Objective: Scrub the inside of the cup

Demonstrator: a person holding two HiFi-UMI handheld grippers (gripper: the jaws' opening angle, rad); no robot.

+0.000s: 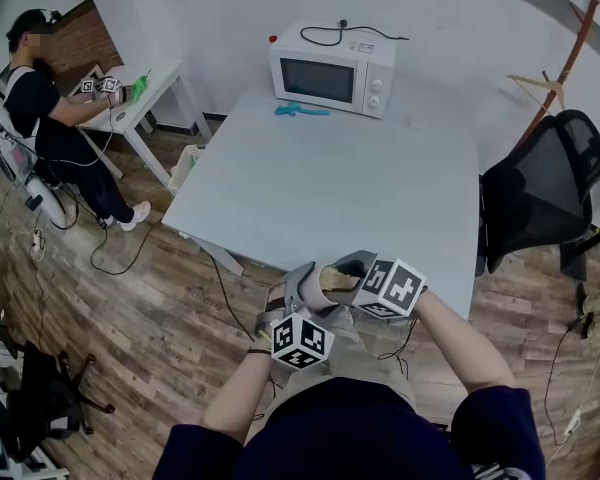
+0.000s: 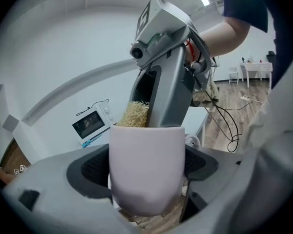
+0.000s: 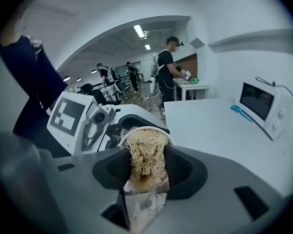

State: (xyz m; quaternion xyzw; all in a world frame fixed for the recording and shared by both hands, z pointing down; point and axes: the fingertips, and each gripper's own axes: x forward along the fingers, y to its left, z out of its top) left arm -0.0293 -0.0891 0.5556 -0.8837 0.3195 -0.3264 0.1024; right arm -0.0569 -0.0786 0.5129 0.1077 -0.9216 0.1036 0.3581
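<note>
A white cup (image 2: 145, 172) is clamped between the jaws of my left gripper (image 2: 146, 165), mouth facing away from the camera. My right gripper (image 2: 167, 82) comes down from above, and the tan fibrous scrubber (image 2: 135, 114) it is shut on pokes into the cup's mouth. In the right gripper view the scrubber (image 3: 145, 156) fills the gap of the right gripper (image 3: 146, 168), with the cup's rim (image 3: 162, 130) just behind it. In the head view both grippers meet off the table's near edge: left gripper (image 1: 305, 303), cup (image 1: 313, 292), right gripper (image 1: 346, 273).
The grey table (image 1: 380, 188) carries a white microwave (image 1: 332, 68) and a teal tool (image 1: 302, 110) at its far end. A black office chair (image 1: 542, 186) stands at the right. At far left a person (image 1: 40, 108) works at a small white table (image 1: 150, 93). The floor is wood.
</note>
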